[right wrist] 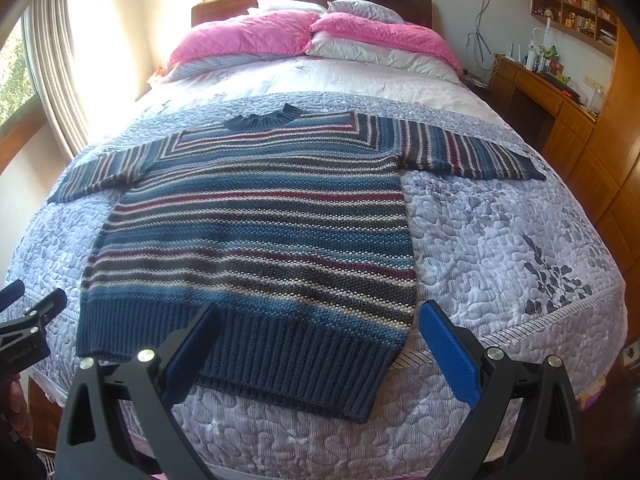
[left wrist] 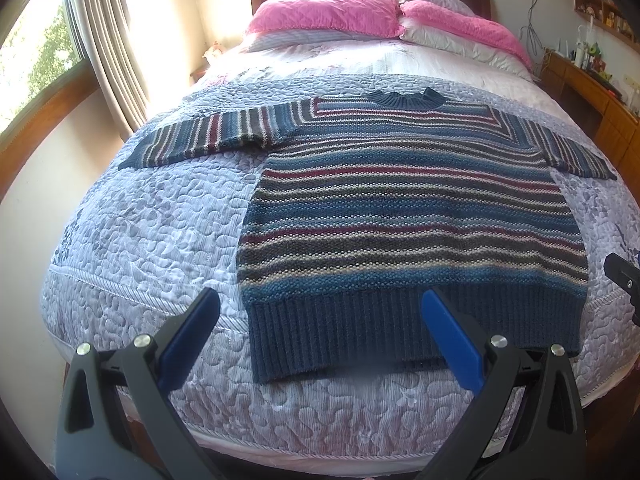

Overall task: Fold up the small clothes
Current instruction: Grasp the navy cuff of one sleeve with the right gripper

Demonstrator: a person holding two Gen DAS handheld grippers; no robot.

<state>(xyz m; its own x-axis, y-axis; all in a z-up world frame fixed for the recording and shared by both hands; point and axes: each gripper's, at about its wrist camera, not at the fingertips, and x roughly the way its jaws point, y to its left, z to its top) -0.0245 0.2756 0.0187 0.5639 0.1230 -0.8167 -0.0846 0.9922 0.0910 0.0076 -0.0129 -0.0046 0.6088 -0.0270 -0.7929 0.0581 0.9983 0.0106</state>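
My left gripper (left wrist: 320,334) hangs with its jaws spread wide and nothing between them, over the ribbed hem of the striped sweater (left wrist: 412,216) at the foot of the bed (left wrist: 132,248). My right gripper (right wrist: 318,340) hangs the same way, wide apart and empty, over the hem's other corner. Neither touches the knit as far as I can see.

The sweater lies flat on the quilted lavender bedspread (right wrist: 500,248), hem nearest me, collar (left wrist: 406,99) farthest, both sleeves stretched straight out to the sides. No fold shows anywhere in it, so I judge the task to be at its very start: the garment is spread and smoothed, and every fold is yet to be made. A sleeve brought in across the body looks to me the likely first step, though nothing here settles which side.

Beyond the collar, the bedspread gives way to a pale quilt, then two pink pillows (right wrist: 244,34) against a dark headboard (right wrist: 416,6). To the sweater's left stand beige curtains (left wrist: 108,40) and a wood-framed window (left wrist: 32,52) with greenery outside. To its right runs a wooden desk (right wrist: 548,92) crowded with small items, under a wall shelf (right wrist: 576,0) of books and trinkets.
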